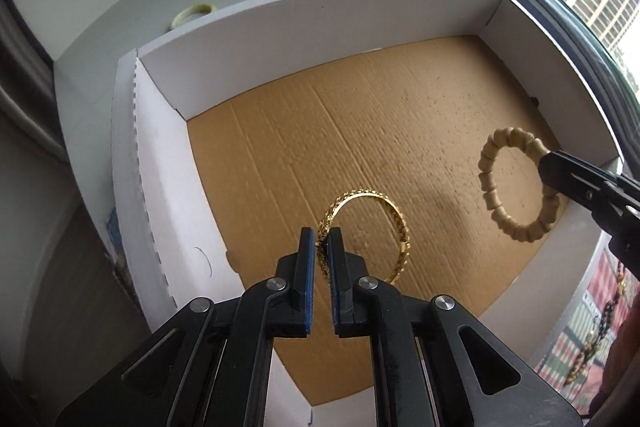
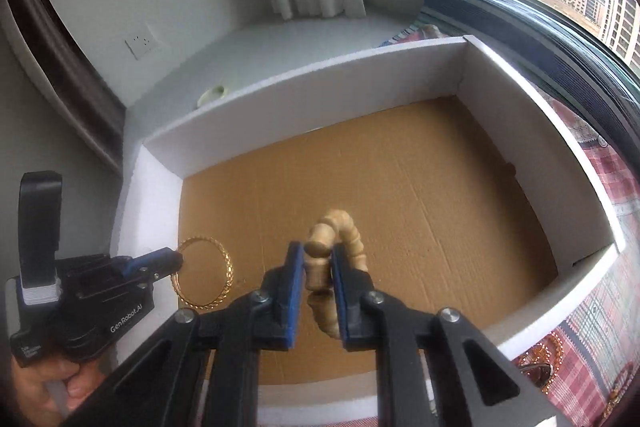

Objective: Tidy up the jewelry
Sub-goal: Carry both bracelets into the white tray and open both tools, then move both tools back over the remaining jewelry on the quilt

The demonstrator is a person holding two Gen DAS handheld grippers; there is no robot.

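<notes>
A white cardboard box (image 1: pixel 320 23) with a brown floor lies under both grippers; its far wall (image 2: pixel 304 99) also shows in the right wrist view. My left gripper (image 1: pixel 323 237) is shut on a gold chain-pattern bangle (image 1: pixel 394 215), which hangs over the box's left part. From the right wrist camera the same gold bangle (image 2: pixel 224 259) sticks out of the left gripper (image 2: pixel 172 261). My right gripper (image 2: pixel 317 255) is shut on a tan wooden bead bracelet (image 2: pixel 352 231), held over the box floor. The bead bracelet (image 1: pixel 490 163) and the right gripper (image 1: pixel 554 169) appear at the right of the left wrist view.
A pale yellow-green bangle (image 1: pixel 194 13) lies on the white sill behind the box. A patterned red cloth (image 2: pixel 600 307) with more gold jewelry (image 2: pixel 550 349) lies right of the box. Dark beads (image 1: pixel 600 331) lie on it too. A hand (image 2: pixel 48 383) holds the left gripper.
</notes>
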